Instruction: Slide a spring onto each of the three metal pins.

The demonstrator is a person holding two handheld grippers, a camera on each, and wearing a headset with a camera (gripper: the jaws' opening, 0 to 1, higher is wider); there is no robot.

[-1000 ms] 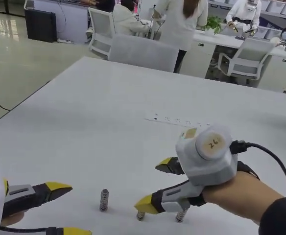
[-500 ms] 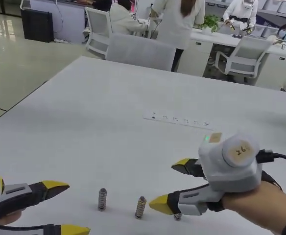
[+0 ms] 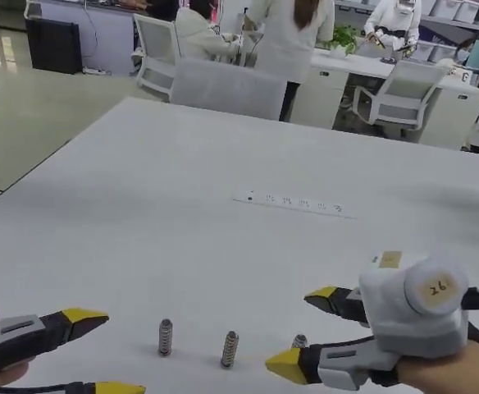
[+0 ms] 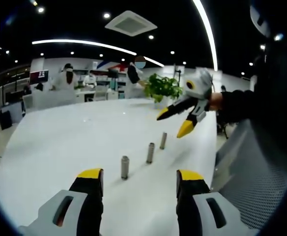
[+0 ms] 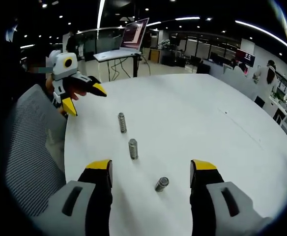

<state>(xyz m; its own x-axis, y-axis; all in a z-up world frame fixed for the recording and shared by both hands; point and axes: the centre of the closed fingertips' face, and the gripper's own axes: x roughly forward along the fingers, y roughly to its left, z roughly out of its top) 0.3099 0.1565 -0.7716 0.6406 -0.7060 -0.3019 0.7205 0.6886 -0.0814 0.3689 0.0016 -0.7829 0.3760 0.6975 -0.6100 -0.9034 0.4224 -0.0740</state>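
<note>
In the head view, a broad glossy white tabletop (image 3: 182, 180) carries a row of three short upright silvery metal pins across the lower middle of the frame. The left pin (image 3: 165, 337) and the middle pin (image 3: 230, 349) each wear a ribbed grey coil spring (image 3: 230, 353). The right pin (image 3: 299, 341) is half hidden behind a jaw, so its coil is hard to make out. The right gripper (image 3: 289, 328), white-bodied with black, yellow-tipped jaws, comes in from the lower right. Its jaws are spread wide either side of the right pin and touch none of the pins. The left gripper (image 3: 123, 351), of the same make, sits at the lower left edge with its jaws parted, apart from the left pin. In the left gripper view, its own jaws rise from the bottom and gape over bare table. The three pins run away diagonally from the centre toward the right gripper, which hangs spread in the upper right. In the right gripper view, its own jaws stand wide at the bottom with the nearest pin between them in the frame. The other two pins recede toward the upper left, where the left gripper hovers with its jaws parted beside a grey mesh chair back (image 5: 33, 147).
</note>
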